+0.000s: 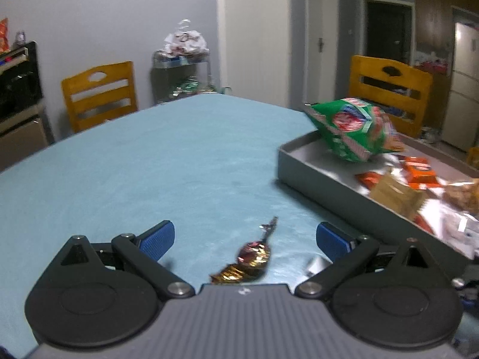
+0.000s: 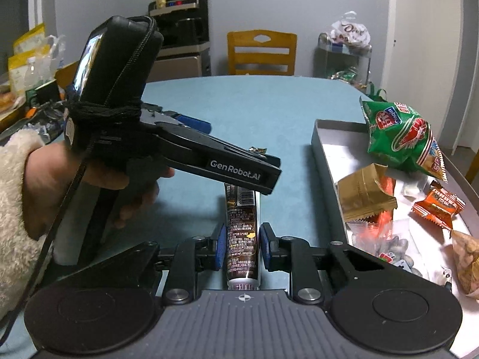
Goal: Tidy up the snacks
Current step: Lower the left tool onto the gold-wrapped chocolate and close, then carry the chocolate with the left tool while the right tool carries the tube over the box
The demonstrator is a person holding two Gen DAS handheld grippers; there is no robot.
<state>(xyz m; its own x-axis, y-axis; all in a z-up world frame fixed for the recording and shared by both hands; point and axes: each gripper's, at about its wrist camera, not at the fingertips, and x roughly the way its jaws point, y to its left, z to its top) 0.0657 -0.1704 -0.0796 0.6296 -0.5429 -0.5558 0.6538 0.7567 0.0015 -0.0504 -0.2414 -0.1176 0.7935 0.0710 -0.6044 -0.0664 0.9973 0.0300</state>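
Our grey tray point(image 2: 326, 161) holds a green snack bag point(image 2: 401, 137), a gold pouch point(image 2: 363, 193) and orange packets point(image 2: 438, 205). Our right tongs point(image 2: 241, 246) pinch a brown barcoded stick pack point(image 2: 242, 233); the left tongs point(image 1: 245, 239), marked "GenRobot.AI", are spread over a foil candy point(image 1: 253, 255).

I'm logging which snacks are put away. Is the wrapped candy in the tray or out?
Out. The wrapped candy lies on the blue tablecloth, beside the grey tray.

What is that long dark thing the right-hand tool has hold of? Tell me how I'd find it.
Start at the blue table, then look left of the grey tray full of snacks. Lying flat on the cloth between the blue pads of the right gripper is a brown snack stick pack. Unlike the crinkled bags in the tray, it is slim and straight, with small print and a barcode.
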